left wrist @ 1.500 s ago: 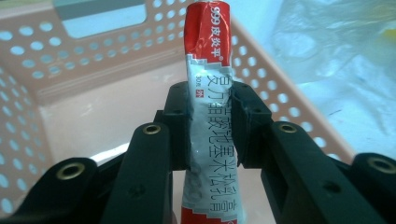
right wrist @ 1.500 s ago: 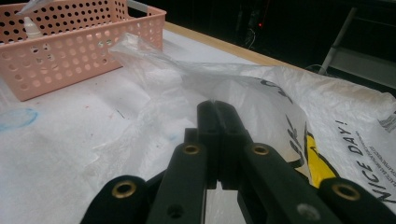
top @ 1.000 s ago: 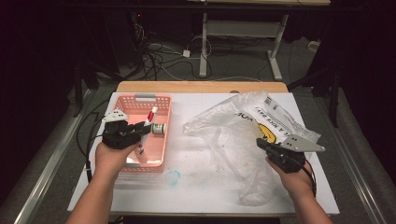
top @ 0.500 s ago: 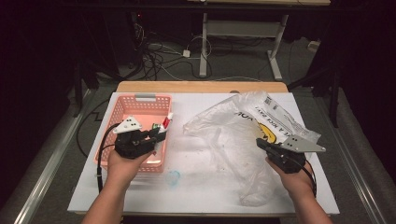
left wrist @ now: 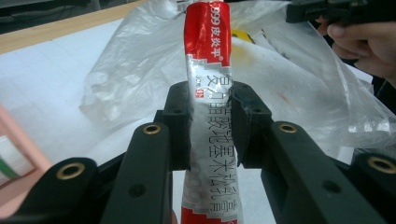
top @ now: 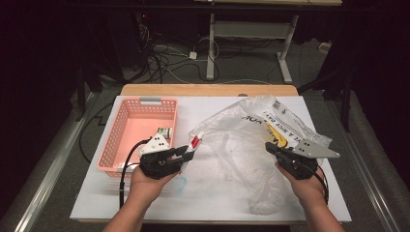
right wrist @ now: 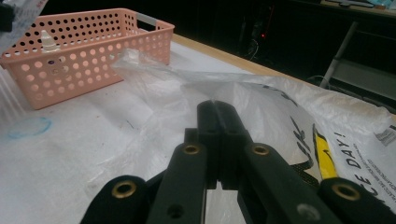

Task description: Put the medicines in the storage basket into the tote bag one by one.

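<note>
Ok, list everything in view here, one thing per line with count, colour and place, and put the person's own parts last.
table: one, white top with a wooden far edge, under everything.
basket: one, pink and perforated, on the table's left side.
small bottle: one, white with green on its label, inside the basket at its right wall.
tube: one, red and silver with printed characters, clamped between the left gripper's jaws.
plastic bag: one, clear with black and yellow print, crumpled on the table's right half.
left gripper: one, black, beside the basket, shut on the tube.
right gripper: one, black, jaws shut, pinching the bag's edge.
</note>
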The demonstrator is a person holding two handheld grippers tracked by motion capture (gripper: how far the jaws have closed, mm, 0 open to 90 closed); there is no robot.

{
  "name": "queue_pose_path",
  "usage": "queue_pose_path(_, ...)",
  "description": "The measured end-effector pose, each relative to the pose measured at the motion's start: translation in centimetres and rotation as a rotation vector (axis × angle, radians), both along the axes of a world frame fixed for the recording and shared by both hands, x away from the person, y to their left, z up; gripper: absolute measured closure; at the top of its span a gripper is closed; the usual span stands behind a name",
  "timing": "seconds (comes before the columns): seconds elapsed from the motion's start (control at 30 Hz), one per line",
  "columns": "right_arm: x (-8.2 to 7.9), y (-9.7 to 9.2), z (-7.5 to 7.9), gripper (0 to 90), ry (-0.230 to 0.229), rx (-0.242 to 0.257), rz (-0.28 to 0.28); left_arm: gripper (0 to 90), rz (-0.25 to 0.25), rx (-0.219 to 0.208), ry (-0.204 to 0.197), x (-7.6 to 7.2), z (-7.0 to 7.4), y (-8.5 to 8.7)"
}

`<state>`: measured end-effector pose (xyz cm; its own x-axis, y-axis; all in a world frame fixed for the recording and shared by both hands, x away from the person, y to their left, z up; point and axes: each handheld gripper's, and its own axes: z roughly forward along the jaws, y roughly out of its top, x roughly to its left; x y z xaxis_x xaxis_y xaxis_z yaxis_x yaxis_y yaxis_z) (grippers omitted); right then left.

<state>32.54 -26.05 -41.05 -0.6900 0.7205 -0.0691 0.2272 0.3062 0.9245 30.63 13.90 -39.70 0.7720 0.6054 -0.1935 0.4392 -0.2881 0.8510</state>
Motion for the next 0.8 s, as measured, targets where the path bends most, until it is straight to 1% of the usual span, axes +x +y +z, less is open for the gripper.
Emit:
queue_pose_path(0.07,-0.1,0.1,0.1,90.0,0.000,-0.001,0.003,69.2,-0.010,0.003,-0.001,-0.1,-0.1,-0.4)
queue_pose_path(0.17,-0.2,0.3,0.2,90.0,-0.003,-0.001,0.009,69.2,-0.026,-0.005,-0.006,-0.4,-0.4,-1.1)
queue_pose_path(0.33,-0.5,0.6,0.6,90.0,-0.019,0.000,0.020,69.2,-0.048,0.001,-0.010,-0.7,-0.9,-2.4)
queue_pose_path(0.43,-0.7,0.8,0.9,90.0,-0.030,0.001,0.027,69.2,-0.065,0.006,-0.003,-0.8,-1.3,-3.2)
queue_pose_path(0.67,-0.9,1.3,1.3,90.0,-0.044,0.006,0.039,69.1,-0.110,0.047,0.017,-0.7,-2.4,-5.9)
queue_pose_path(0.8,-1.0,1.4,1.4,90.0,-0.045,0.013,0.038,69.1,-0.120,0.068,0.017,-0.1,-2.9,-7.4)
